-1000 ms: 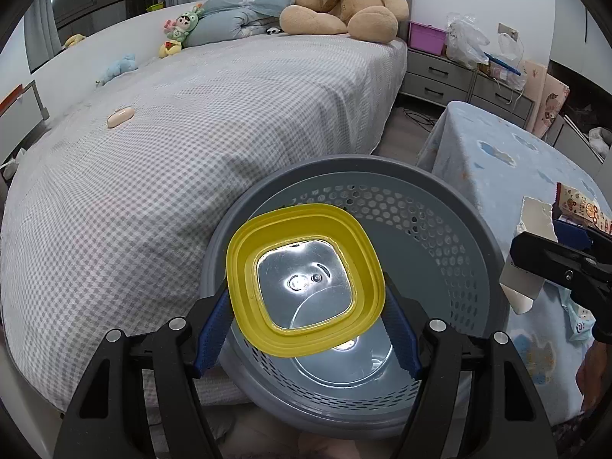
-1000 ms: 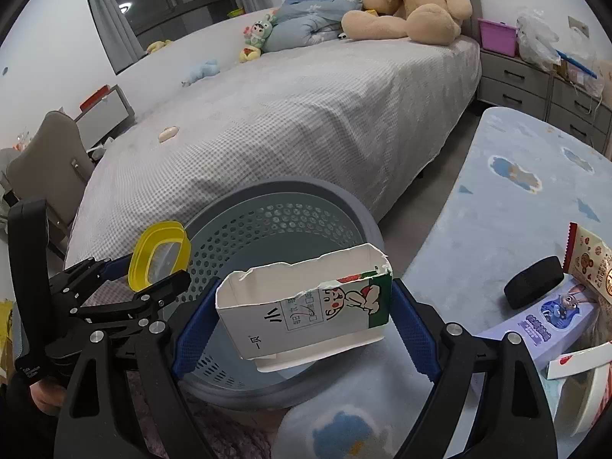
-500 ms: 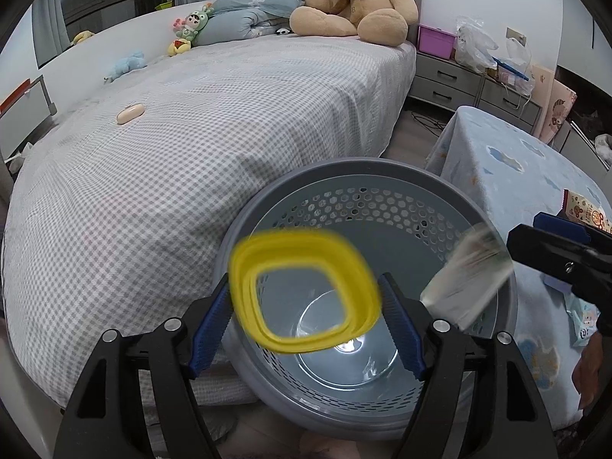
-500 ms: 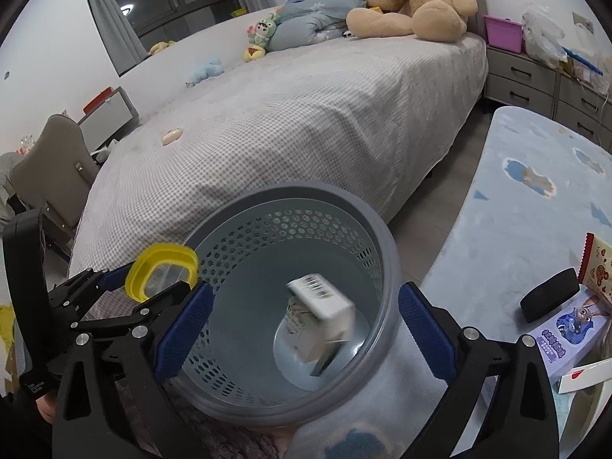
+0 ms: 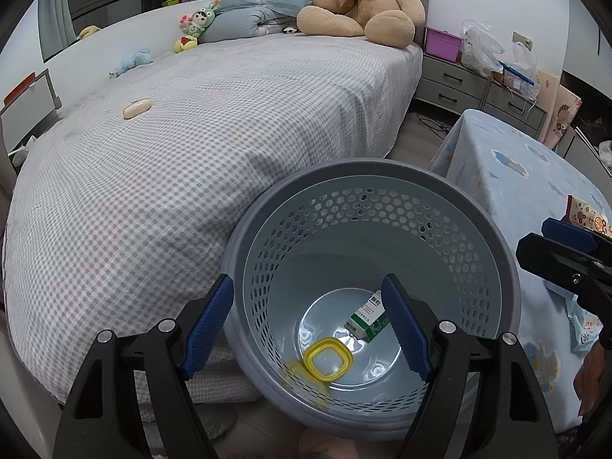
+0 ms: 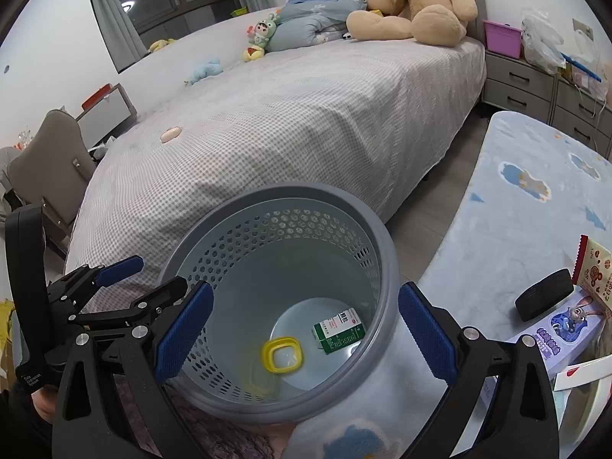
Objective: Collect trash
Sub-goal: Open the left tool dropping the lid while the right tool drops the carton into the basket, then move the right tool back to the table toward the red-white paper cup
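Bin (image 5: 382, 187) grey, perforated wall, yellow lid (image 5: 327, 359) and green-white carton (image 5: 368, 320) lying on its floor, left gripper (image 5: 308, 323) jaws apart, empty, right gripper (image 6: 304, 329) jaws apart, empty.

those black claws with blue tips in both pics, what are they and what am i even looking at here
They are two hand-held grippers, one in each of a person's hands, with no robot arm. Each carries a fisheye camera looking along its two fingers, so one picture comes from the left gripper and the other from the right gripper. In the right view the left gripper also shows at the side.

Both hang over a round grey perforated trash basket standing between a checked bed and a table under a blue cloth. Both grippers are open and hold nothing. At the bottom of the basket lie a yellow lid and a small green and white carton.

On the table by the right gripper lie a black oval object, a cartoon-printed box and a snack packet.
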A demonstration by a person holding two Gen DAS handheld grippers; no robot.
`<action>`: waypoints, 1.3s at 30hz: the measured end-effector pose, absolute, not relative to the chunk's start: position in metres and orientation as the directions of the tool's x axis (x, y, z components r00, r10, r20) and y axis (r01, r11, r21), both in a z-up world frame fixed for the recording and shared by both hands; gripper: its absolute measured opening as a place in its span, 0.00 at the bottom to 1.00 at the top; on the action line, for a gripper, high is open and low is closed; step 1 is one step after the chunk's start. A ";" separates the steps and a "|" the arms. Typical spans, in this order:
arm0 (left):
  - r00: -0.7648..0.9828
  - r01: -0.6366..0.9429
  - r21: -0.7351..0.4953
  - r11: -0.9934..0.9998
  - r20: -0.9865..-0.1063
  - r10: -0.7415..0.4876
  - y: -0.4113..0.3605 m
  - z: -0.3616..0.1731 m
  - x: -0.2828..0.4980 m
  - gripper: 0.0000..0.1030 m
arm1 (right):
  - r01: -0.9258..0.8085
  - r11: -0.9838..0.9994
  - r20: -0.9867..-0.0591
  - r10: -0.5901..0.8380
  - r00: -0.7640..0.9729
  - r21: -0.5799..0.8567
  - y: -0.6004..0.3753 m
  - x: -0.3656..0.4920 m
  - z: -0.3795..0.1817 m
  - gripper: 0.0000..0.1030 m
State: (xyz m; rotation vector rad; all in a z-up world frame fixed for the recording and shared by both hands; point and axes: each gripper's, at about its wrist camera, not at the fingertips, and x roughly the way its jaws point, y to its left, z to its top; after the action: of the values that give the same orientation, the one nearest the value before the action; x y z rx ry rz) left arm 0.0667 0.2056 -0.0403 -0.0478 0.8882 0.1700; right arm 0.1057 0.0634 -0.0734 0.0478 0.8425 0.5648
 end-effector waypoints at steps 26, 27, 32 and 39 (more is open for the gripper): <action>0.633 -0.157 0.031 0.987 -0.764 0.124 0.199 -0.034 0.063 0.74 | -0.393 0.880 -0.711 0.455 0.536 0.266 0.041 0.083 -0.080 0.93; 0.632 -0.157 0.030 0.987 -0.765 0.123 0.199 -0.034 0.063 0.74 | -0.385 0.883 -0.714 0.450 0.536 0.267 0.037 0.080 -0.081 0.93; 0.639 -0.152 0.031 0.988 -0.759 0.122 0.197 -0.032 0.062 0.74 | -0.348 0.897 -0.728 0.427 0.536 0.270 0.020 0.064 -0.085 0.93; 0.660 -0.147 0.031 0.989 -0.741 0.121 0.191 -0.027 0.055 0.74 | -0.298 0.923 -0.752 0.374 0.543 0.244 -0.012 0.035 -0.088 0.93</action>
State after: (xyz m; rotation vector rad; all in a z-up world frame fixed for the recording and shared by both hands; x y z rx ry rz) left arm 0.0545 0.1913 -0.0274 -0.0325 0.8363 0.1518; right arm 0.0353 -0.0119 -0.0883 0.0904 0.9143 0.3991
